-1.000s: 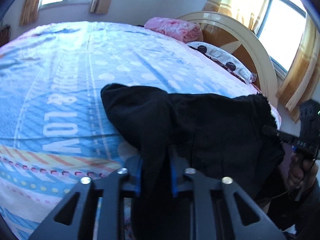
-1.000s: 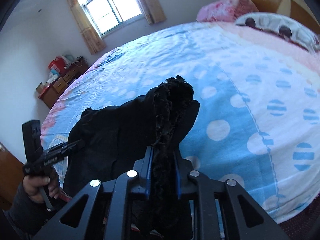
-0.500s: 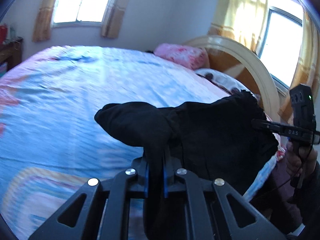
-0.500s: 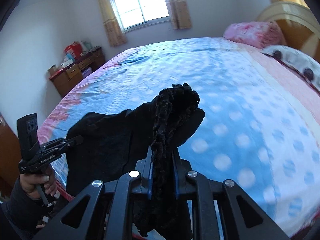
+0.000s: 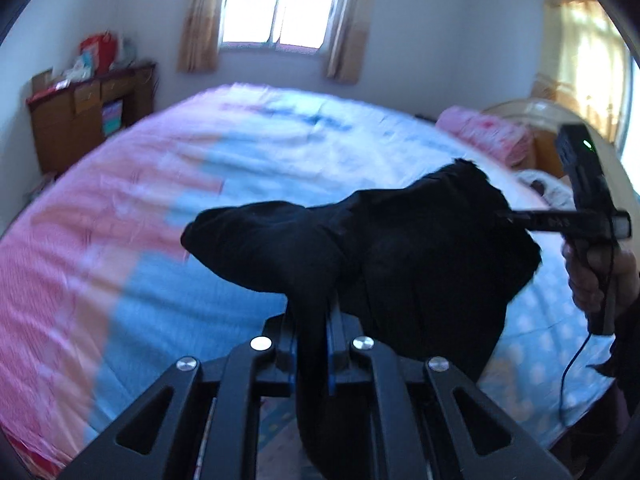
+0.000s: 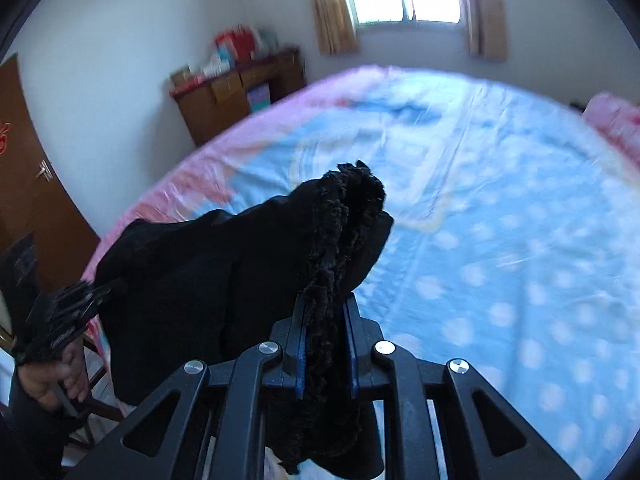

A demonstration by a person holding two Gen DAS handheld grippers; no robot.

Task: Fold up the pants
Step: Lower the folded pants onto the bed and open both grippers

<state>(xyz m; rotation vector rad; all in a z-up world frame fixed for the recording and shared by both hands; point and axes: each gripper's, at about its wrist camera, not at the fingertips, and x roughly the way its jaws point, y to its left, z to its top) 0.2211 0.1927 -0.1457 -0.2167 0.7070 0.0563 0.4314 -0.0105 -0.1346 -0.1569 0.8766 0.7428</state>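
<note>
Black pants [image 5: 400, 256] hang stretched in the air between both grippers above the bed. My left gripper [image 5: 313, 320] is shut on one bunched end of the pants. In the left wrist view the right gripper [image 5: 505, 217] shows at the right edge, held by a hand, biting the other end. My right gripper [image 6: 325, 312] is shut on a fuzzy, gathered edge of the pants [image 6: 224, 276]. In the right wrist view the left gripper [image 6: 114, 288] appears at the left edge in a hand, clamped on the far end of the cloth.
A bed [image 6: 500, 208] with a blue, white-dotted and pink sheet fills the view below the pants. A pink pillow [image 5: 486, 136] and curved headboard [image 5: 532, 110] lie at the right. A wooden cabinet [image 5: 90, 110] stands by the far wall under a curtained window [image 5: 280, 2]. A brown door [image 6: 28, 184] is left.
Both grippers have swung sideways with the pants still held. The view has turned from the headboard side toward the window wall and the cabinet. The pants stay stretched between them.
</note>
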